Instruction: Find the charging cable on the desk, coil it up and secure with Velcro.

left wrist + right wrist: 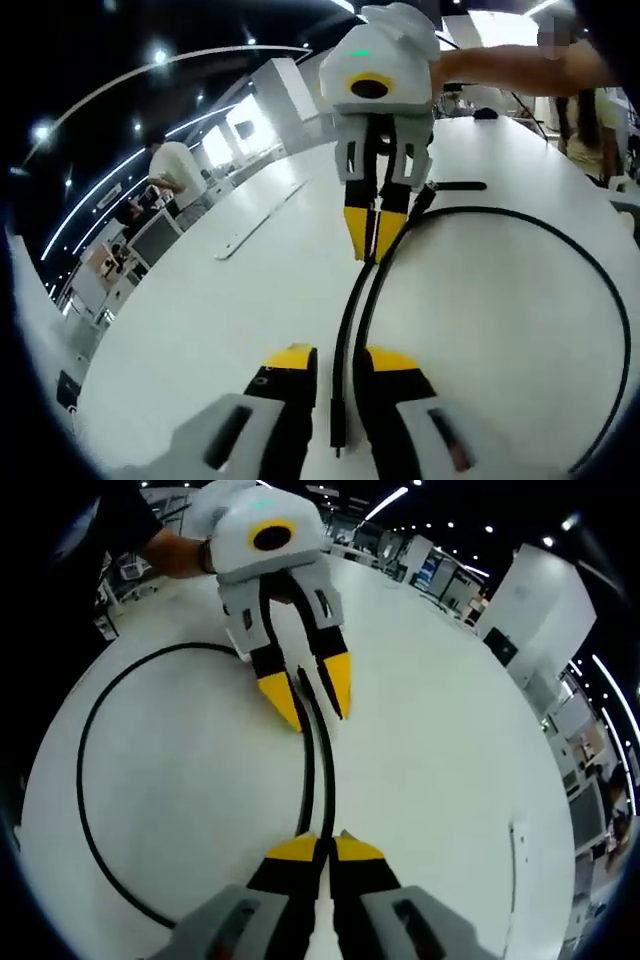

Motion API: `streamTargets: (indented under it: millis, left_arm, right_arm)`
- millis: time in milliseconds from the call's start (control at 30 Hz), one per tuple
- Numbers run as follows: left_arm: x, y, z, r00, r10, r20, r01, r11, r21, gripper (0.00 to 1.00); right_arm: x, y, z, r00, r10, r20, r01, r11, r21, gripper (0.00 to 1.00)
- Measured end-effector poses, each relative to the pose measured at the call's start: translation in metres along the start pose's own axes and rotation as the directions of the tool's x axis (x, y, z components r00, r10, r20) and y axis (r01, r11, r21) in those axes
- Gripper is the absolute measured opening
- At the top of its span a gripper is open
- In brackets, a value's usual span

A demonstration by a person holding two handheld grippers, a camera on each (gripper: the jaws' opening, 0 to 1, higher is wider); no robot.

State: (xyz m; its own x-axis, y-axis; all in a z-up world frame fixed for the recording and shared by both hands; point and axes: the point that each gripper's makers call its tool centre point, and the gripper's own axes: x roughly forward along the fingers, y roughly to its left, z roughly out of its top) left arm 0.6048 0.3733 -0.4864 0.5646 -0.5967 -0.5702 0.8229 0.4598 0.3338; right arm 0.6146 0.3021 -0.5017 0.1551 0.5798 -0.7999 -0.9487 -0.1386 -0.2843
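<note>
White and broad, the glossy worktop (210, 320) runs back into a large hall with strip lights on a dark ceiling, rows of desks with monitors, and a person in a white shirt (177, 168) standing by them at the far left of the left gripper view.

On this worktop lies the thin black charging cable (560, 245), bent into one big open loop whose two runs come together and lie side by side between the two tools. A short black strap-like piece (458, 186) lies flat where the cable reaches the far tool; whether it is the Velcro I cannot tell.

In the left gripper view, the left tool (340, 362), with yellow-tipped black jaws, stands open at a moderate gap, one jaw on each side of the doubled cable, and a cable end points down between them. Nothing is pinched there.

Facing it, the right tool (376, 235), white-bodied with yellow tips, has its jaws brought close together on the two cable runs. The right gripper view agrees: its own jaws (320, 850) meet almost tip to tip with the cable (90, 810) passing between them. Across from it in that view, the left tool (315, 698) straddles the cable with spread tips, held by a hand (178, 552) in a dark sleeve.
</note>
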Motion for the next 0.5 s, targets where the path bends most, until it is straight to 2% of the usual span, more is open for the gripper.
streamTargets:
  millis: [233,400,500]
  left_arm:
    - [0.001,-0.0027,0.0002,0.999,-0.044,-0.006,0.044,0.998,-0.038,0.18]
    - [0.0033,-0.0037,0.0015,0.998,-0.06,-0.013,0.059,0.998,-0.036,0.17]
    - [0.005,-0.0052,0.002,0.995,-0.096,-0.016,0.095,0.993,-0.064,0.15]
  right_arm:
    - [-0.0004,0.001,0.0002,1.0,0.004,0.0,-0.004,1.0,-0.013,0.05]
    - [-0.0007,0.002,0.0004,1.0,0.007,-0.001,-0.007,1.0,-0.021,0.05]
    - [-0.0009,0.0026,0.0005,1.0,0.01,-0.002,-0.01,1.0,-0.025,0.05]
